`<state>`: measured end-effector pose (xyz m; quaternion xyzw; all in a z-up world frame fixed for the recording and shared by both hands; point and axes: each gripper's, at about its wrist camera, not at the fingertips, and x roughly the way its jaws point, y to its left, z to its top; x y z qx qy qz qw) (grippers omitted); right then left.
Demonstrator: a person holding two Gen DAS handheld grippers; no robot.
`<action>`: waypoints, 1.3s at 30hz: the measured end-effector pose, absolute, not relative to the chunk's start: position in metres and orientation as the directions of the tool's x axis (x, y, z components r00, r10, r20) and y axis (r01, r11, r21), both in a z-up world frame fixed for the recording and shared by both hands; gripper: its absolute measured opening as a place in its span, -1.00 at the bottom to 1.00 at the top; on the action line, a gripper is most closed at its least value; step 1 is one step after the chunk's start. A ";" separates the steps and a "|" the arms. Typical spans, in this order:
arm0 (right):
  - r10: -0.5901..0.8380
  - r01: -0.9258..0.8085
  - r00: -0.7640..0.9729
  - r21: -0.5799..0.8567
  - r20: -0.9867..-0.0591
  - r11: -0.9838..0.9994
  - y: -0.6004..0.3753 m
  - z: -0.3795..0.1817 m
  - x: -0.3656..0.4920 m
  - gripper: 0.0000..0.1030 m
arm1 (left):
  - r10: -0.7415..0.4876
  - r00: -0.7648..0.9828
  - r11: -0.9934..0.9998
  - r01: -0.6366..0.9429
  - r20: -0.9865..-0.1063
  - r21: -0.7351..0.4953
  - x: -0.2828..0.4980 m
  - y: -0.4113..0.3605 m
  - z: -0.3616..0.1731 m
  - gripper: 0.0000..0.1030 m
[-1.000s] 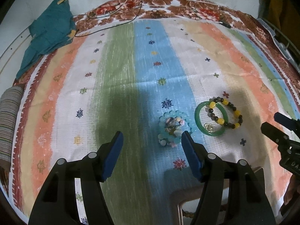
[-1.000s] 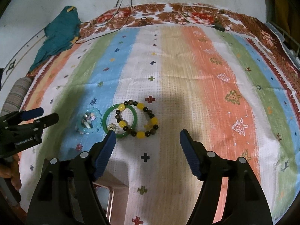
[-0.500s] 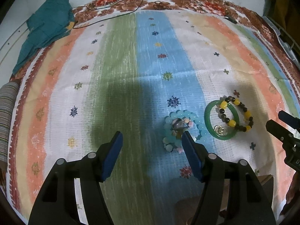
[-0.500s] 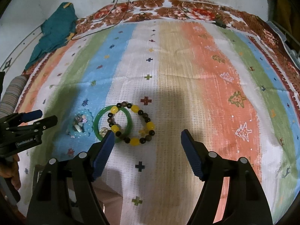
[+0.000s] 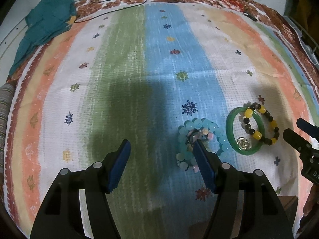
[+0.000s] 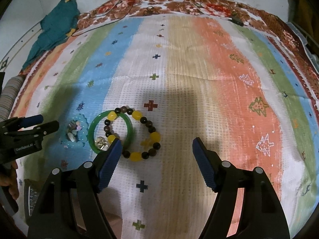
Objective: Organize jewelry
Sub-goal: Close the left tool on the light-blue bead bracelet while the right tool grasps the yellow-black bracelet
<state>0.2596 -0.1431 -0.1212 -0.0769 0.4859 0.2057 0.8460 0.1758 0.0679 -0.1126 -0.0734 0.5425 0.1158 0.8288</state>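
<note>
On the striped cloth lie a green bangle (image 5: 233, 137) (image 6: 92, 137), a bracelet of yellow and dark beads (image 5: 259, 134) (image 6: 155, 136) overlapping it, and a small silver piece (image 5: 242, 143) (image 6: 101, 142) inside the bangle. A pale blue bead bracelet (image 5: 207, 123) (image 6: 84, 128) with small mixed pieces lies to their left. My left gripper (image 5: 160, 145) is open, empty, its right finger just over the blue bracelet. My right gripper (image 6: 156, 143) is open, empty, above the yellow bead bracelet, its left finger over the bangle's edge.
A teal cloth (image 5: 47, 20) (image 6: 55, 23) lies at the far left corner, with thin black cables (image 5: 111, 10) across the floral border. A striped roll (image 5: 5, 103) sits at the left edge. A brown box corner (image 5: 289, 203) shows near the cloth's front edge.
Both grippers have sunk toward the cloth and moved forward; the jewelry sits larger and nearer the fingertips. The openings look the same and nothing was taken hold of.
</note>
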 end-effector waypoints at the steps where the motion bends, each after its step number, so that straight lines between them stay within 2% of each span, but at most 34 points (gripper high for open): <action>1: 0.270 -0.421 0.442 0.067 -0.856 0.905 -0.143 -0.123 0.261 0.42 | 0.114 0.382 0.963 -0.271 -0.917 0.007 0.177 0.068 -0.114 0.27; 19: 0.213 -0.416 0.413 0.025 -0.886 0.909 -0.131 -0.147 0.275 0.42 | 0.131 0.352 0.962 -0.272 -0.927 0.033 0.194 0.072 -0.136 0.29; 25: 0.215 -0.404 0.407 0.035 -0.888 0.914 -0.128 -0.153 0.280 0.42 | 0.108 0.359 0.966 -0.258 -0.927 0.013 0.193 0.072 -0.137 -0.02; 27: 0.221 -0.400 0.411 0.043 -0.885 0.915 -0.128 -0.154 0.281 0.41 | 0.112 0.358 0.965 -0.260 -0.927 0.016 0.193 0.072 -0.137 -0.34; 28: 0.224 -0.399 0.409 0.047 -0.885 0.916 -0.129 -0.154 0.282 0.39 | 0.121 0.355 0.965 -0.262 -0.927 0.026 0.193 0.073 -0.137 -0.40; 29: 0.220 -0.401 0.411 0.041 -0.885 0.915 -0.129 -0.155 0.282 0.33 | 0.130 0.352 0.965 -0.260 -0.927 0.037 0.193 0.073 -0.139 -0.47; 30: 0.215 -0.400 0.415 0.034 -0.884 0.916 -0.129 -0.155 0.282 0.20 | 0.133 0.353 0.966 -0.255 -0.926 0.042 0.192 0.073 -0.140 -0.48; 32: 0.218 -0.395 0.416 0.041 -0.883 0.918 -0.132 -0.155 0.283 0.09 | 0.131 0.362 0.970 -0.240 -0.923 0.044 0.191 0.073 -0.141 -0.49; 34: 0.213 -0.393 0.418 0.036 -0.883 0.919 -0.134 -0.155 0.283 -0.16 | 0.135 0.367 0.971 -0.232 -0.920 0.049 0.191 0.072 -0.142 -0.65; 35: 0.213 -0.392 0.418 0.036 -0.883 0.919 -0.136 -0.155 0.283 -0.22 | 0.143 0.367 0.970 -0.235 -0.919 0.057 0.191 0.072 -0.141 -0.78; 38: 0.220 -0.388 0.417 0.046 -0.882 0.921 -0.139 -0.156 0.284 -0.58 | 0.149 0.370 0.969 -0.238 -0.917 0.061 0.190 0.071 -0.140 -0.78; 39: 0.224 -0.385 0.416 0.053 -0.881 0.922 -0.140 -0.156 0.285 -0.76 | 0.151 0.370 0.969 -0.238 -0.917 0.063 0.190 0.071 -0.140 -0.78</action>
